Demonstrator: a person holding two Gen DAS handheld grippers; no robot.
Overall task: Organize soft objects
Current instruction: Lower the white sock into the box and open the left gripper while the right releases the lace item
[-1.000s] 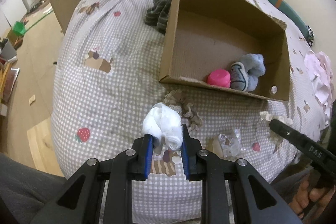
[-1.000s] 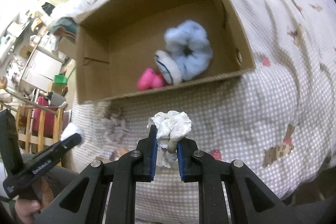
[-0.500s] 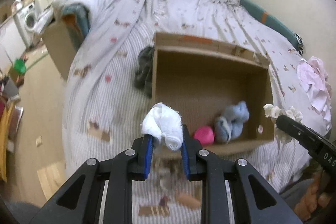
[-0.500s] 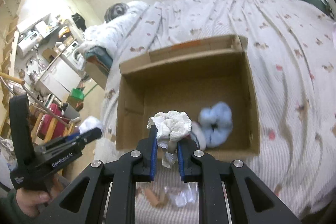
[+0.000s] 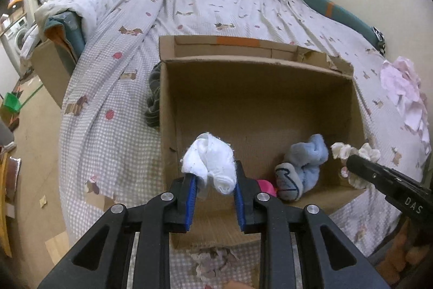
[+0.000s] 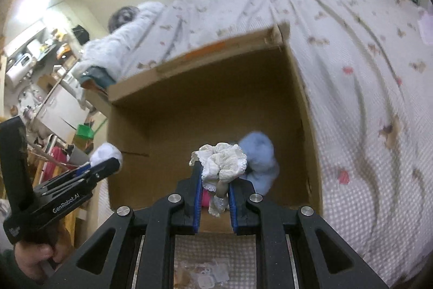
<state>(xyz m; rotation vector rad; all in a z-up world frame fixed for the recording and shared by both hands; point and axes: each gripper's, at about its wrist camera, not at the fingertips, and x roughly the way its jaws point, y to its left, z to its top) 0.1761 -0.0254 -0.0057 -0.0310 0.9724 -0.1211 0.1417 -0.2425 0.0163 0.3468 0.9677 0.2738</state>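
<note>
An open cardboard box [image 5: 257,88] lies on the bed; it also shows in the right wrist view [image 6: 205,88]. Inside sit a blue fluffy sock [image 5: 305,164], seen too in the right wrist view [image 6: 259,153], and a pink object [image 5: 266,184]. My left gripper [image 5: 215,188] is shut on a white rolled sock [image 5: 209,161] over the box's near left part. My right gripper [image 6: 215,188] is shut on a cream frilly scrunchie [image 6: 222,159] over the box's near edge. The scrunchie also shows in the left wrist view [image 5: 351,153].
The box rests on a checked bedspread [image 5: 113,104]. A dark striped cloth [image 5: 153,99] lies left of the box. Pink cloth [image 5: 403,91] lies at the right. A brownish scrunchie [image 5: 211,262] lies in front of the box. A second box [image 5: 51,67] stands beside the bed.
Both grippers have risen and moved forward from the bed's front edge to over the box, each still holding its item.
</note>
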